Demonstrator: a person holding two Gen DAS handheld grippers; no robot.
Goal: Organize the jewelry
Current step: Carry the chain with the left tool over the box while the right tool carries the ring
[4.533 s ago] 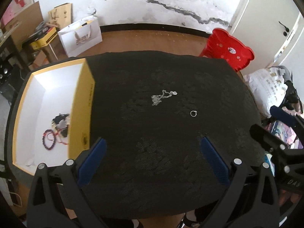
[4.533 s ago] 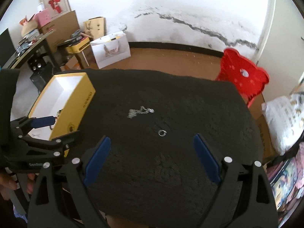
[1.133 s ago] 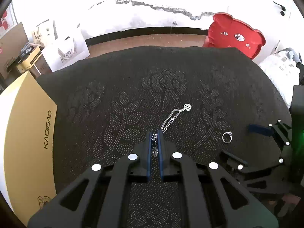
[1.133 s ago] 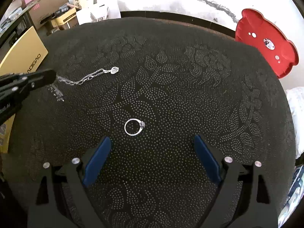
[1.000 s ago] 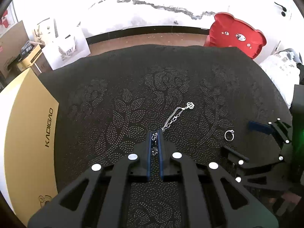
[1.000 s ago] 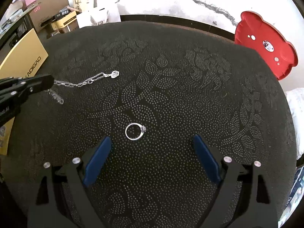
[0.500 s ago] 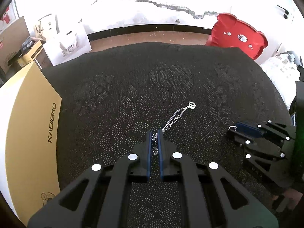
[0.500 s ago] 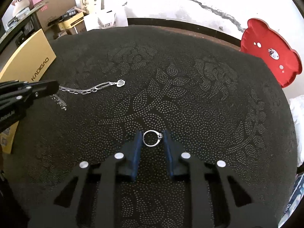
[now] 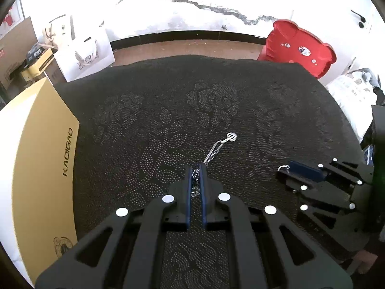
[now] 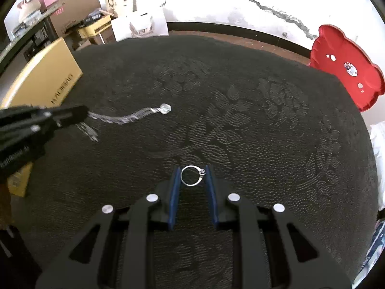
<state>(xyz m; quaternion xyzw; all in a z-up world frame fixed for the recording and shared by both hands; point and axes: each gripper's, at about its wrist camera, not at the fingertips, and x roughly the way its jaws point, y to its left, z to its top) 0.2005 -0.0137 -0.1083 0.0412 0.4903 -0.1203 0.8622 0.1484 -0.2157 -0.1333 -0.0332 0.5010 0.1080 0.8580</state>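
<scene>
My left gripper (image 9: 196, 168) is clamped tight on 1 end of the silver necklace (image 9: 217, 148). The rest of the chain trails away from my blue pads across the black patterned cloth (image 9: 168, 120) and ends in a small round pendant (image 9: 231, 136) that lies on the fabric. My right gripper (image 10: 192, 175) is closed on the silver ring (image 10: 192, 175); the ring sits between the 2 pads, its little stone against the right pad, and both pads touch its sides. In the left view the ring shows only as a glint at the tip of that gripper. The yellow box (image 9: 43, 159) stands at the left edge of the cloth, well apart from both pieces. A red bear-shaped stool (image 10: 346, 69) stands beyond the far right corner.
</scene>
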